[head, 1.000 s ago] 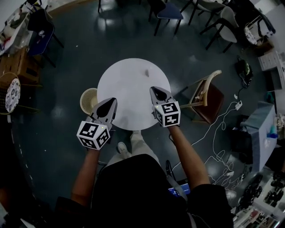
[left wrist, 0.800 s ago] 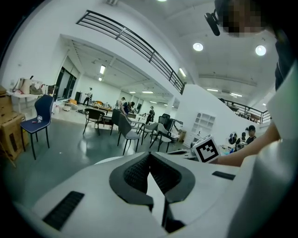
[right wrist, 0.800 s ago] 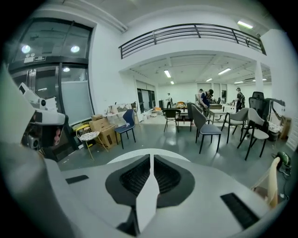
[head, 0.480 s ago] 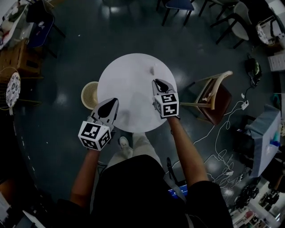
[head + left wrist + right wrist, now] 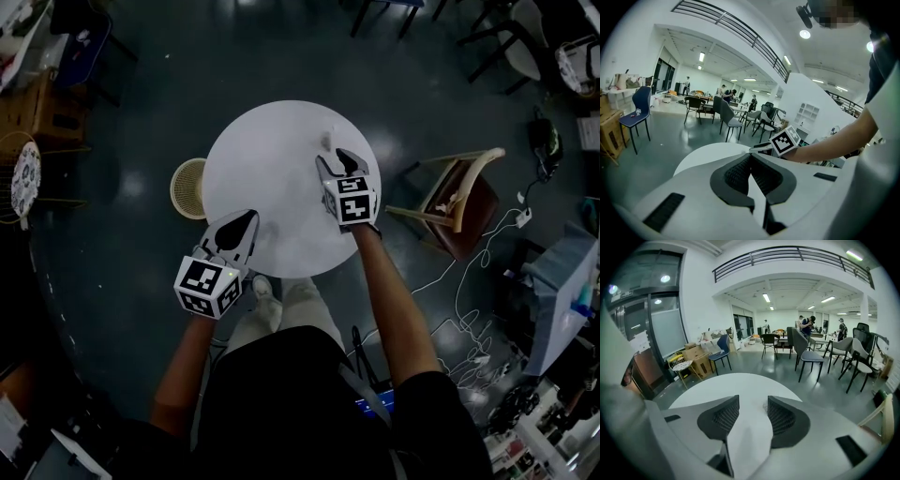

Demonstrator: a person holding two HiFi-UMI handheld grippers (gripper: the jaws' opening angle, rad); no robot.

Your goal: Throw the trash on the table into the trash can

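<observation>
Right gripper (image 5: 336,161) is aimed at the trash (image 5: 325,141) on the table (image 5: 262,159). Its jaws have just been opened to straddle it, with nothing between them yet. Left gripper (image 5: 246,220) is held pressed together, empty, as spare.

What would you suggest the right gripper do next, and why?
Probably ease the right gripper forward until the trash sits between its jaws: they have just been opening, nothing is between them yet, and the trash lies just ahead on the table.
</observation>
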